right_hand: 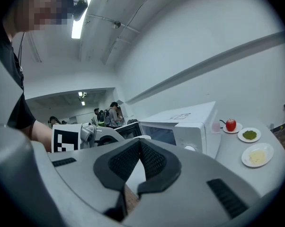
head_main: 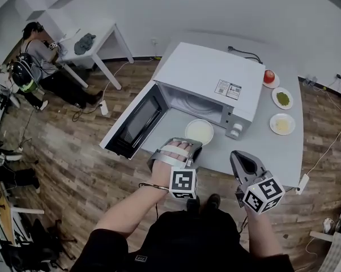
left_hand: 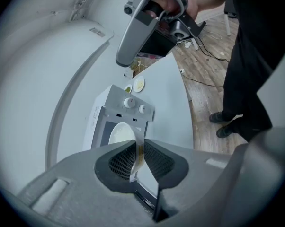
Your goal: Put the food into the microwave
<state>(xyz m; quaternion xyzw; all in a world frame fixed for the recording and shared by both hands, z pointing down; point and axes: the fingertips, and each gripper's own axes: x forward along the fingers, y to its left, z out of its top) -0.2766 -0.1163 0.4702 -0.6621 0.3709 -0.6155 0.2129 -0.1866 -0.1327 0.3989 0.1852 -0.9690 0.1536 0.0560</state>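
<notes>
Inventory, placed against the microwave:

1. Microwave: a white, smooth-sided box on the pale table. Its dark-glazed door is swung fully open to the left. A sticker label sits on the top panel, but its print is too small for me to read. Two round knobs are on the control strip.

2. Plate of food: round and white with a pale, creamy filling. It is just in front of the microwave's open mouth and not yet inside.

3. My left gripper: grey moulded shell with ribbed black pads. It is in front of the microwave and clamped on the near rim of the plate. In the left gripper view the thin rim runs edge-on between the pads. Its marker cube carries a black-and-white square code and no lettering.

4. My right gripper: same make. It is off the microwave's front right corner with its jaws drawn together at the tips and nothing between them. Its cube bears a similar code.

5. To the right of the microwave are three small white saucers in a row:
   - a glossy red round fruit, nearest the back
   - a green heap
   - a pale yellow heap

6. Beyond the door is wood-plank flooring.
</notes>
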